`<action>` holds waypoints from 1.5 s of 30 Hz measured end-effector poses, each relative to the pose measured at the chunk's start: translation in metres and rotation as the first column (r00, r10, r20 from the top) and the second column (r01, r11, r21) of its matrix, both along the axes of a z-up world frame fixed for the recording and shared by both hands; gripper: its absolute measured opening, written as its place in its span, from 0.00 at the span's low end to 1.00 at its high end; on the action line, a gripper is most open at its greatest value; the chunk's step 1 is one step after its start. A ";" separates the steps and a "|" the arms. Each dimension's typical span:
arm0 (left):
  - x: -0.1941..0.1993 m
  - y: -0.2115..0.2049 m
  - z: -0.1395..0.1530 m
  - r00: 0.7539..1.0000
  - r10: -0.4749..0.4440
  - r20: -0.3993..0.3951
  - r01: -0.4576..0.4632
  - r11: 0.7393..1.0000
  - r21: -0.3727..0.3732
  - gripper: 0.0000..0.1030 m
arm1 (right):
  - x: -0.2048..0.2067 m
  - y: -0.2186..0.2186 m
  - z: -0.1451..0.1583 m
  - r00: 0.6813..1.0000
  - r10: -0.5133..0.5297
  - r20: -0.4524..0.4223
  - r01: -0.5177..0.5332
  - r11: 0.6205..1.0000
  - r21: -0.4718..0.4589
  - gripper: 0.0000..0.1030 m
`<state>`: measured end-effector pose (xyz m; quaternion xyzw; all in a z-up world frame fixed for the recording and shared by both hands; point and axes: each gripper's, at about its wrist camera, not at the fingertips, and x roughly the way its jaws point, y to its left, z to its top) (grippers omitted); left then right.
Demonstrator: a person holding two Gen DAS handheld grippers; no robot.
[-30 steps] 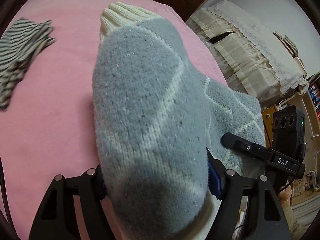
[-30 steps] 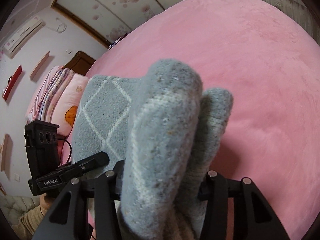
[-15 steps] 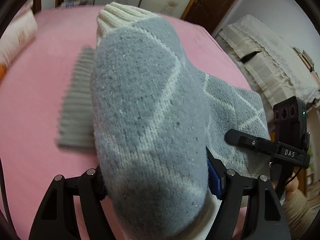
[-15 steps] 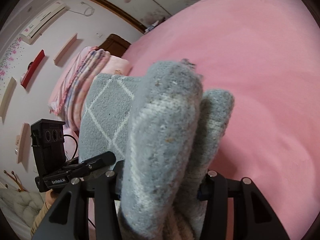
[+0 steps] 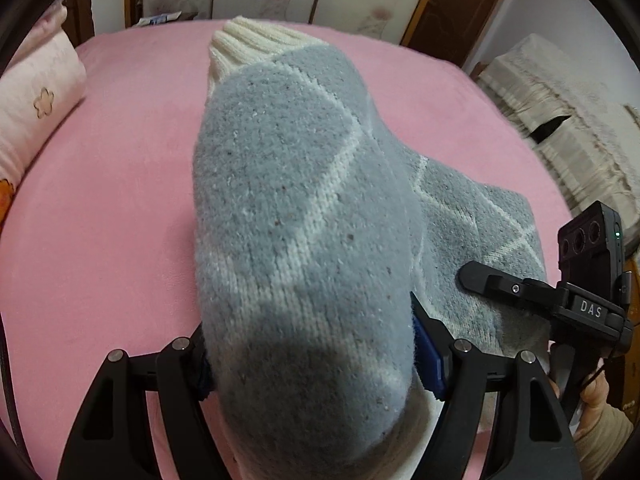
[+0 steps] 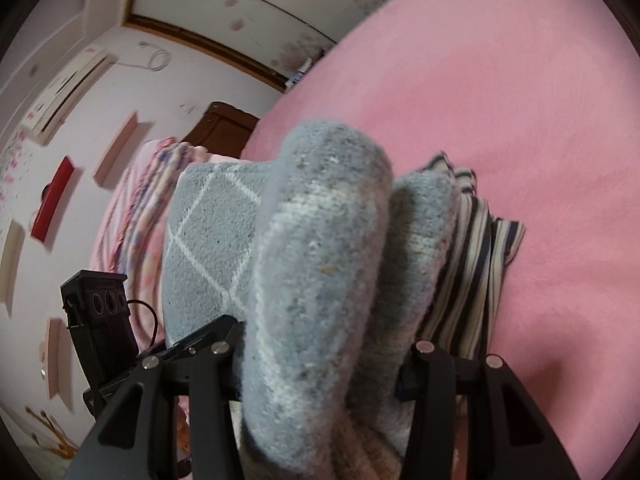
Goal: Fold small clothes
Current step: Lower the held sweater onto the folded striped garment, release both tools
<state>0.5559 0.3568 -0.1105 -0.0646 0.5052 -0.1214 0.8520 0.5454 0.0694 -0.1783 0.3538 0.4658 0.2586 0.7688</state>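
Sock [image 5: 304,216]: one, gray; two hand-held grippers clamp it; maybe one striped cloth [image 6: 472,264].

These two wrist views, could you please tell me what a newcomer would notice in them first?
A thick grey knitted sock with white diamond lines and a cream ribbed cuff fills the middle of both views, clamped in the jaws of both the left gripper and the right gripper. Behind it spreads a pink plush bedcover, and a striped cloth lies on it past the right gripper.

Grey knit garment [image 5: 296,216] hides both tongs' fingertips; its lower end is cut off by the frame edge. Striped cloth [image 6: 476,248] lies partly behind it. Pillow pile [image 6: 136,184] is blurred.
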 end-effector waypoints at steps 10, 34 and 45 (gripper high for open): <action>0.021 0.024 -0.055 0.999 0.043 0.019 -0.042 0.997 -0.060 0.81 | 0.018 -0.006 -0.047 0.999 -0.013 -0.029 0.015 0.998 0.055 0.48; -0.049 0.017 0.019 0.912 0.223 0.345 -0.261 0.963 0.068 1.00 | -0.029 -0.018 0.028 0.971 0.048 0.236 0.044 0.928 -0.370 0.66; -0.086 -0.048 -0.011 0.955 0.117 0.271 -0.169 0.970 0.175 1.00 | -0.063 0.039 0.046 0.913 0.258 0.317 -0.072 0.865 -0.497 0.03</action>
